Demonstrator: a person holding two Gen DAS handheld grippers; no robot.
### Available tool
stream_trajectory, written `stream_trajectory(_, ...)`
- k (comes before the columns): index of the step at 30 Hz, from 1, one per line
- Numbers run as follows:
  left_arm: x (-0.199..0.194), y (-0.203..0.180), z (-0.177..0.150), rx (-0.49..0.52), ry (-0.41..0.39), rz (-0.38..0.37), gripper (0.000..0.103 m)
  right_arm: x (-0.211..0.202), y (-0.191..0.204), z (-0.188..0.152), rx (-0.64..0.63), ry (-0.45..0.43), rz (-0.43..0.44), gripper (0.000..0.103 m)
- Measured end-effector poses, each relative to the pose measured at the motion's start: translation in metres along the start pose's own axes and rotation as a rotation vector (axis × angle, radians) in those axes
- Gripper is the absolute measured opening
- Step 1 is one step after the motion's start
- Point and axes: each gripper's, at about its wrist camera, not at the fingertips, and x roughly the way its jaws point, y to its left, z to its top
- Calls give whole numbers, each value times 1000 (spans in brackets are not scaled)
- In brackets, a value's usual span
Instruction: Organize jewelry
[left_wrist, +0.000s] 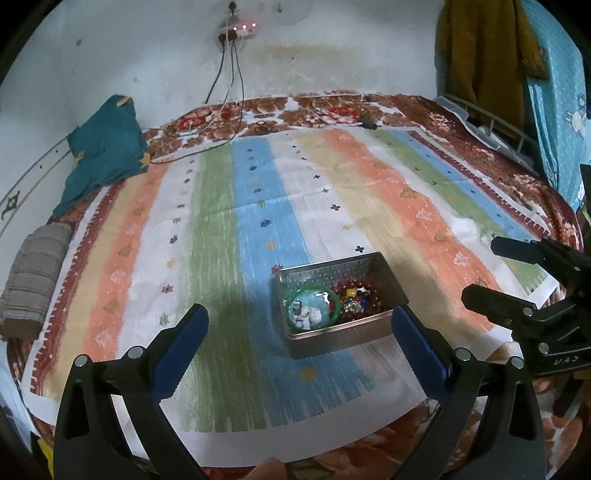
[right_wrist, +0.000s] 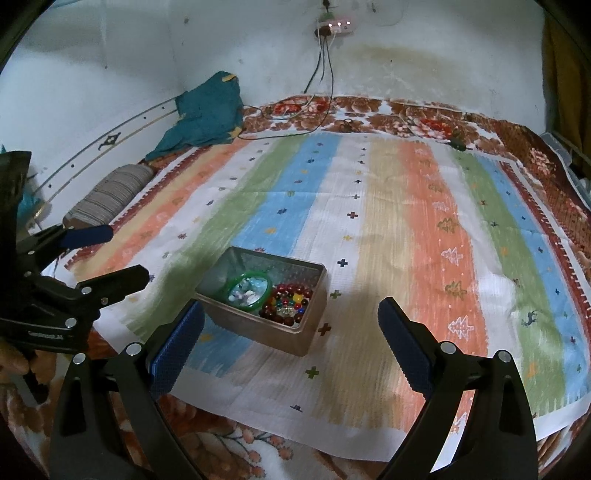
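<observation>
Left gripper (left_wrist: 299, 345): fingers (left_wrist: 181, 350) stood wide apart, holding nothing, hovering low over the near edge of the striped cloth.
Right gripper (right_wrist: 291, 343): fingers (right_wrist: 404, 349) also spread wide and empty, just short of the tin.
Tin (left_wrist: 382, 275): open metal box, resting on the striped cloth (left_wrist: 258, 192) near its front, between both grippers.
Green bangle (left_wrist: 314, 308): lay in the tin's left part, ringing pale blue and white pieces.
Beads (left_wrist: 360, 295): dark red and mixed-colour strands filled the tin's right part.
Bed (left_wrist: 517, 162): floral blanket under the cloth.
Far left: rolled striped towel (left_wrist: 33, 280), teal cloth (left_wrist: 105, 155).
Wall: power strip (left_wrist: 238, 29) with cables hanging down.
</observation>
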Motion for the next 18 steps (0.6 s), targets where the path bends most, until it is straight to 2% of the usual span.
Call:
stream_trajectory(8, -3, -6, 1, 20, -16, -14, 97, -4, -2, -2, 15, -11, -2, 96)
stream_trajectory(18, -3, -4, 0, -5, -22, -40, 97, -3, -3, -3, 21, -9, -1, 96)
